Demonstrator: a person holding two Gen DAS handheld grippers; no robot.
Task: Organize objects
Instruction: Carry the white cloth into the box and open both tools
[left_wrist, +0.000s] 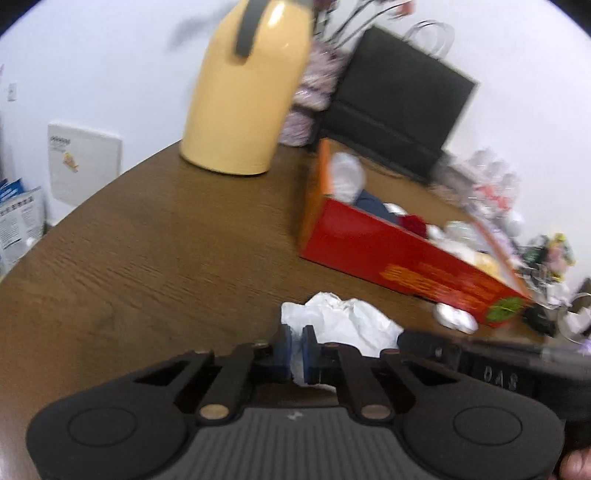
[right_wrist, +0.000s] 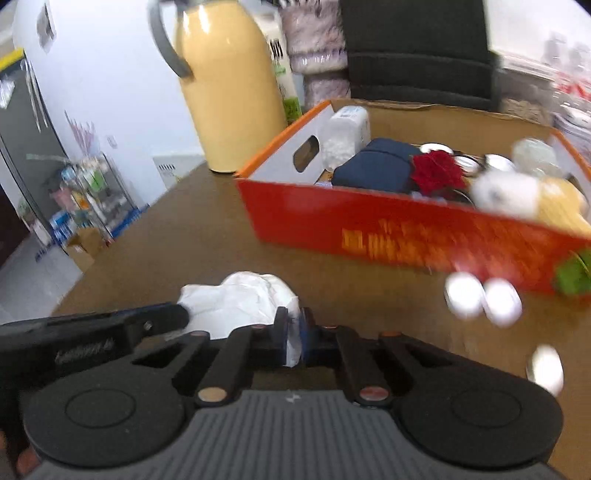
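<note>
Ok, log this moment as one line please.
left gripper: shut on white plastic bag | right gripper: shut on same bag | bag: on table, before red box

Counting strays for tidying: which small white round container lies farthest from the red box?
The white container at the right wrist view's right edge, alone on the table; the other two sit paired beside the red box.

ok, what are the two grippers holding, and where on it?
Both hold the same crumpled white plastic bag. The left gripper is shut on its near edge; the right gripper is shut on the edge at the opposite side.
</note>
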